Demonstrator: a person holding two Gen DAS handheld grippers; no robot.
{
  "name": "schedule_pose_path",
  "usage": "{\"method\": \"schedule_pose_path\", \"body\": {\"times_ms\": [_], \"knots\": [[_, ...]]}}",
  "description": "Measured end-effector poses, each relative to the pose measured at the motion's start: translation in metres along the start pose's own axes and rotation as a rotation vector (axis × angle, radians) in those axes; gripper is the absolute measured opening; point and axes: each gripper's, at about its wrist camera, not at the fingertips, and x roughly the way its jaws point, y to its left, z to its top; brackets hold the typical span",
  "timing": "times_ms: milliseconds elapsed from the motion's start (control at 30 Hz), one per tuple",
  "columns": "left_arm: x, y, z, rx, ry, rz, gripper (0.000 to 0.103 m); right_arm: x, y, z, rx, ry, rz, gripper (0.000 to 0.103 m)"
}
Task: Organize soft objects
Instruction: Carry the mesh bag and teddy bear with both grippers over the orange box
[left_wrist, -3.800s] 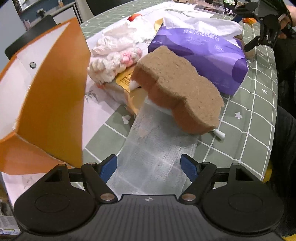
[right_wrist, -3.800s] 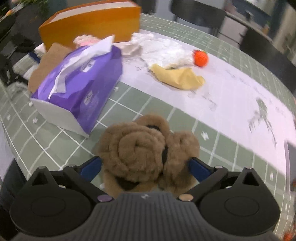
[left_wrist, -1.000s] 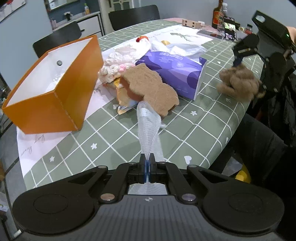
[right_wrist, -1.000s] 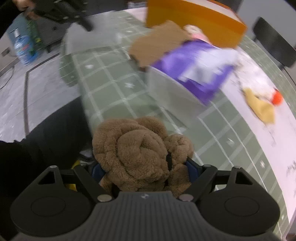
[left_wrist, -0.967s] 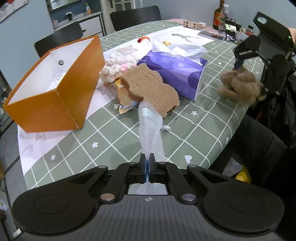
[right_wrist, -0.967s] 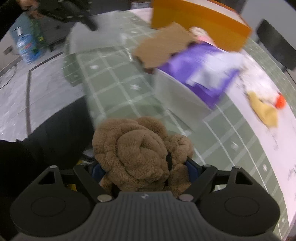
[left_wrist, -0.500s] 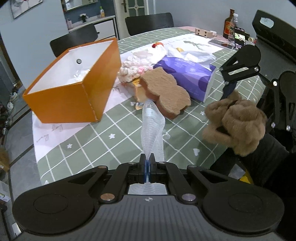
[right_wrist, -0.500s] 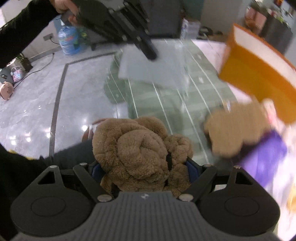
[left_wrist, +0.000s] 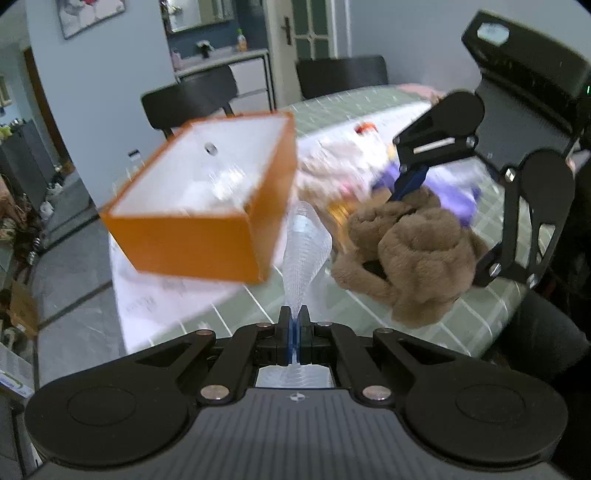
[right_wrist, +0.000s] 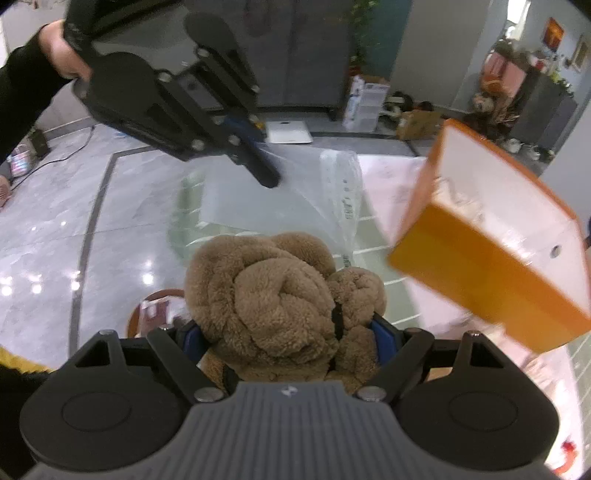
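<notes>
My left gripper (left_wrist: 294, 325) is shut on a clear mesh-textured plastic bag (left_wrist: 304, 243) that hangs out ahead of it above the table edge. My right gripper (right_wrist: 284, 332) is shut on a brown plush toy (right_wrist: 273, 295); in the left wrist view the toy (left_wrist: 410, 251) and that gripper are close on the right. The bag (right_wrist: 295, 195) and left gripper (right_wrist: 258, 162) show in the right wrist view, just beyond the toy. An open orange box (left_wrist: 207, 210) with a white inside stands on the table, also in the right wrist view (right_wrist: 495, 254).
A green checked tablecloth (left_wrist: 491, 306) covers the table. A purple tissue pack (left_wrist: 458, 192) and blurred pale soft items (left_wrist: 332, 173) lie behind the toy. Black chairs (left_wrist: 192, 103) stand beyond the table. Grey floor lies to the left.
Both grippers have lifted and come together; the plush toy is now close beside the bag. The left view has swung up and left toward the orange box. Both grips are unchanged.
</notes>
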Motion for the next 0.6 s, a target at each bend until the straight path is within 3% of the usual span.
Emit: {"method": "schedule_pose_path", "body": {"times_ms": [167, 433, 600], "knots": [[-0.005, 0.02, 0.046, 0.0, -0.066, 0.015, 0.001, -0.013, -0.034, 0.019, 0.034, -0.044, -0.075, 0.083], [0.018, 0.044, 0.123, 0.026, -0.096, 0.039, 0.001, -0.038, -0.096, 0.048, 0.075, -0.074, -0.186, 0.083], [0.039, 0.07, 0.15, -0.043, -0.125, 0.058, 0.001, -0.041, -0.141, 0.065, 0.111, -0.074, -0.256, 0.083]]}}
